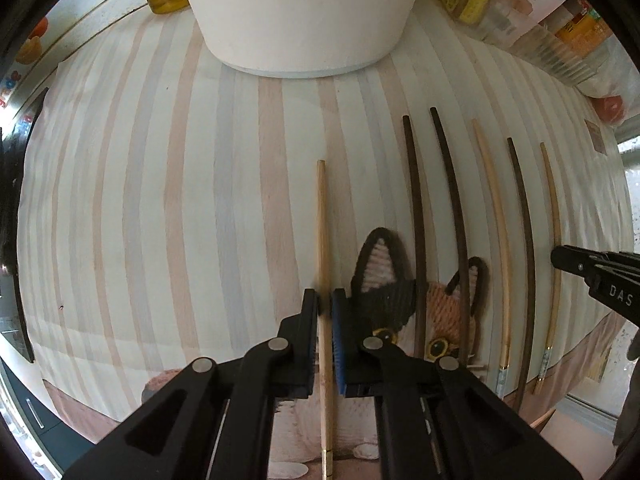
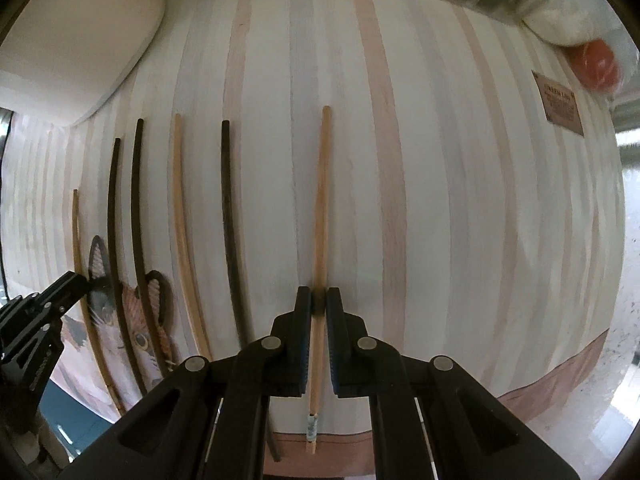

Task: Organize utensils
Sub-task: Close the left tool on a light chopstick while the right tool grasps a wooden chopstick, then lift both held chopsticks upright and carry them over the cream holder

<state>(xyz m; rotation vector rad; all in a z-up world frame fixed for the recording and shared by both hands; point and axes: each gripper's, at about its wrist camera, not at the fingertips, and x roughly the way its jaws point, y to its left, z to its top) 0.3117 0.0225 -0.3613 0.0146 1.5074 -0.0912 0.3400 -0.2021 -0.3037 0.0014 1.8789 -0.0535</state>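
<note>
Risk lies in thin, round sticks. I have the left gripper (image 1: 325, 306) closed on a pale chopstick (image 1: 321, 232) left of the cat mat (image 1: 400, 296), the right gripper (image 2: 319, 304) closed on another (image 2: 320, 208) far right; either may roll or pivot.

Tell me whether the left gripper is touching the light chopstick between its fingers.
Touching. The left wrist view shows the left gripper with both fingertips pressed against the light chopstick, no gap on either side.
</note>
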